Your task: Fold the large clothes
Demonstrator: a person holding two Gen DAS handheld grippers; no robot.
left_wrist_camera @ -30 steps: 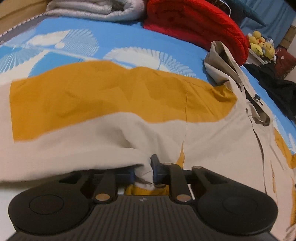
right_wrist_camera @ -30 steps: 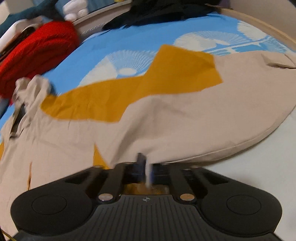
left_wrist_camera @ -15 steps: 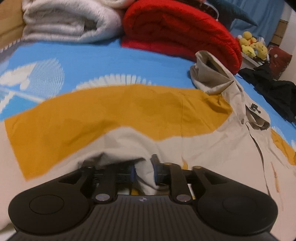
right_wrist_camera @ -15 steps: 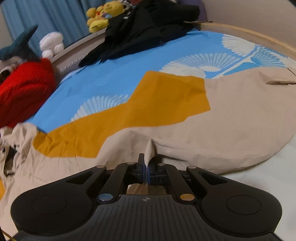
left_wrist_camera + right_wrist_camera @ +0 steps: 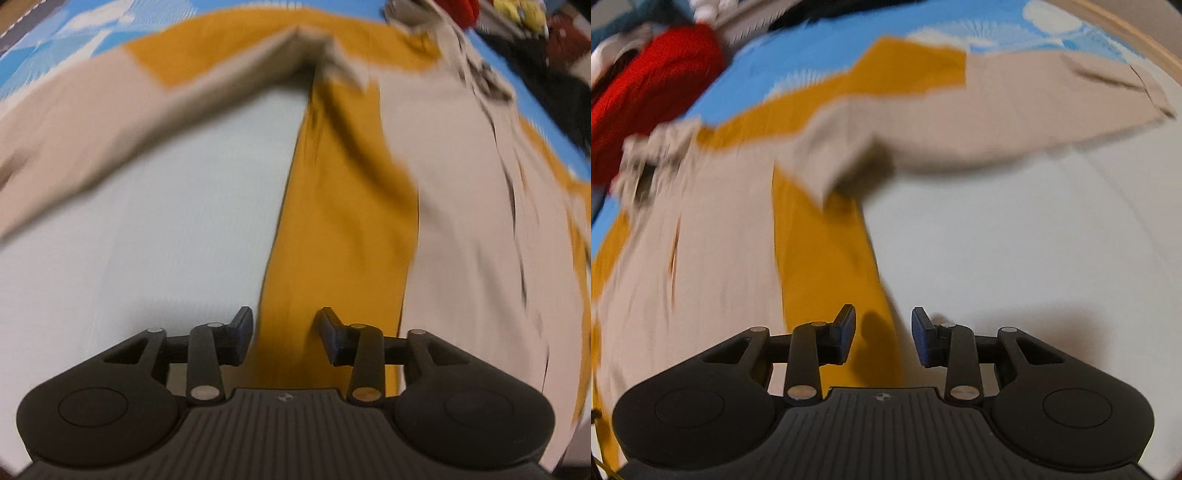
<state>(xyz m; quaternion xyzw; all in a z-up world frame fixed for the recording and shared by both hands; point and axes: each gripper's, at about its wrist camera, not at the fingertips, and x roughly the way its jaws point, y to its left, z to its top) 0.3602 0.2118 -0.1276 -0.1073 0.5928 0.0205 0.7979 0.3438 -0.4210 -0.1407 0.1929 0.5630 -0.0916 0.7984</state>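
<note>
A: Starting nearest. The left gripper [image 5: 282,326] has its jaws opening, with nothing clamped. The mustard strip of the shirt [image 5: 332,229] runs under the gap, and the pads are clear of it. The right gripper [image 5: 882,325] is the same: jaws opening and empty, over the edge of that strip where it meets the pale sheet [image 5: 1034,258].

B: Where does the shirt lie overall?

A: Spread on the bed, beige and mustard. Its body fills the right of the left view, and a beige sleeve [image 5: 110,122] runs off to the left. In the right view the other sleeve [image 5: 1015,110] stretches toward the bed's wooden edge [image 5: 1137,40]. The collar [image 5: 650,162] sits farther off, near the red blanket [image 5: 646,92]. Both frames are blurred, so the finer creases are unreadable.

B: What is your judgement on the step?

A: It looks like a release between folds. To do it well, open fully before lifting away so that no cloth drags. Then regrip at the sleeve's outer end and the shoulder, pinching one layer only. Carry the sleeve across the body low and taut, keeping the fold line parallel to the mustard strip.
</note>
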